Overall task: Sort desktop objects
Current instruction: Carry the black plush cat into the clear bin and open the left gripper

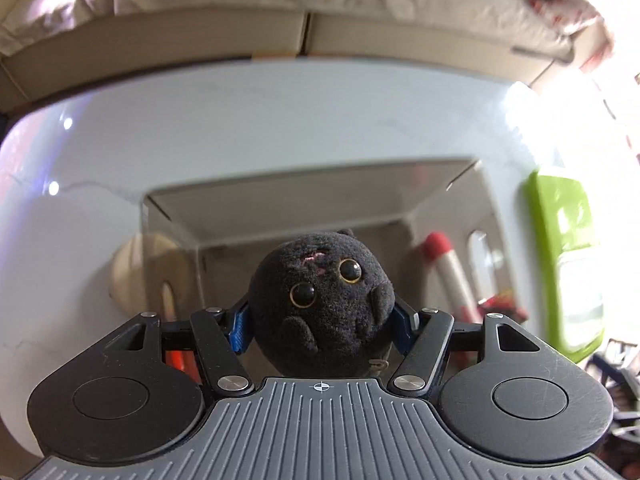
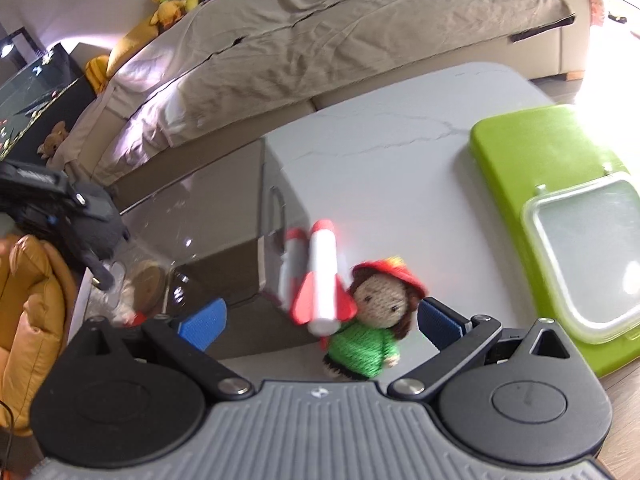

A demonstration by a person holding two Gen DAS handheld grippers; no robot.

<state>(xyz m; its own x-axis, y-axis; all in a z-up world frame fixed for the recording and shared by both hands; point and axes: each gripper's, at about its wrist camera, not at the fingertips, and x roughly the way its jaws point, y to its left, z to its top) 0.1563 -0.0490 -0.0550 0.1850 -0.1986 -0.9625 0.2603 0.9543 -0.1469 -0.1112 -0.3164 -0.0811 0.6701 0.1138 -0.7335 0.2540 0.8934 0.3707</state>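
Above the clear box (image 1: 304, 208), my left gripper (image 1: 322, 320) clamps the black plush (image 1: 320, 304); I should lower before releasing. Beside the box, my right gripper (image 2: 320, 322) gapes around rocket (image 2: 322, 280) and doll (image 2: 368, 320), holding neither.

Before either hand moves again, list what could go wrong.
1. The left tongs pinch the round black plush cat by its soft sides; it could squirm free.
2. The open right tongs straddle both the knitted doll and the toy rocket; closing may grab or topple both.
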